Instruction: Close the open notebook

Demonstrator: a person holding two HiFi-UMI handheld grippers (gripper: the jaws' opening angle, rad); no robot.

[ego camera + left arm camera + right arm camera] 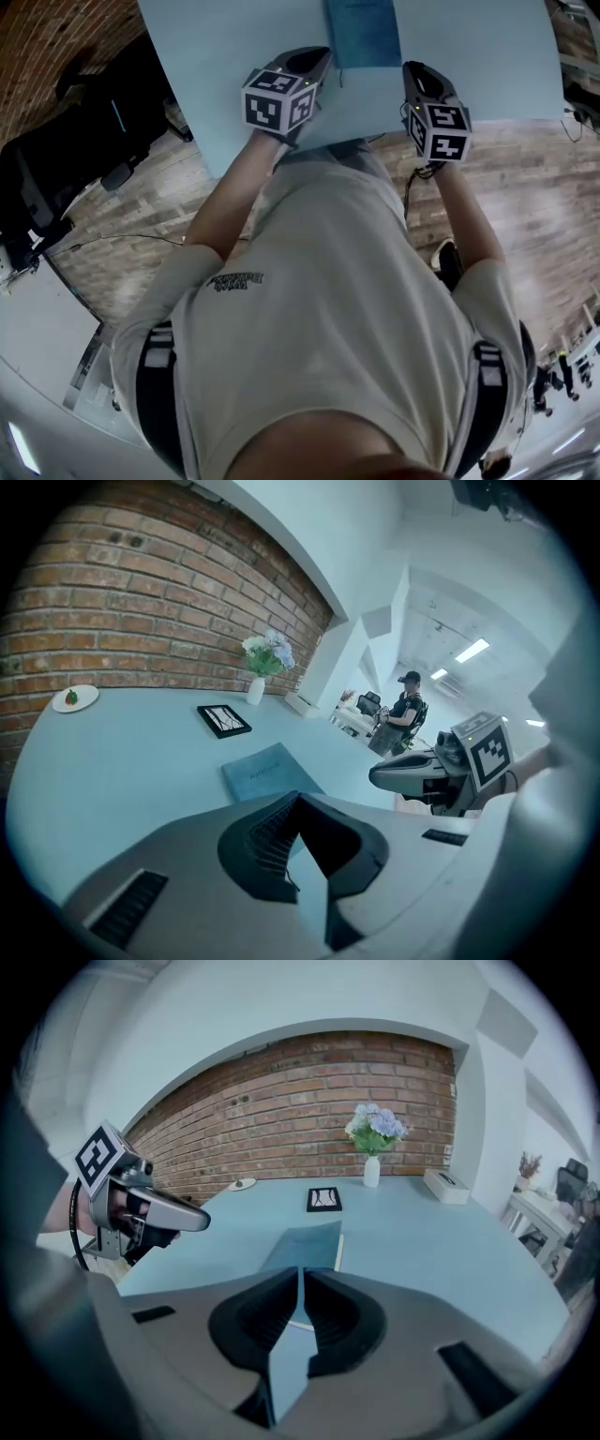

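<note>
The notebook point(364, 33) lies flat on the light blue bench point(234, 56) with its teal cover on top, so it looks already closed and the task seems to be done. In the head view it is directly in front of the person, in the gap between the two tongs. Its long axis runs away from the person, about the same direction in which both tongs point. The left tongs point(322, 56) are just beside its near left corner and the right tongs point(413, 71) are just beside its near right edge. Both are held over the bench and do not touch the book, and neither hand is clearly nearer. In the right gripper view the pale edge of the pages shows along the right side of the book, so I judge that the spine is on the left. If the cover needs any more pressing, the right hand is on the free side. The left tongs have their tips together and hold nothing. The right tongs are almost together, with only a thin slit between the pads, and they are empty too. Farther back on the bench, well apart from the notebook, are a small black frame point(323, 1199) and a white vase with flowers point(372, 1168).
</note>
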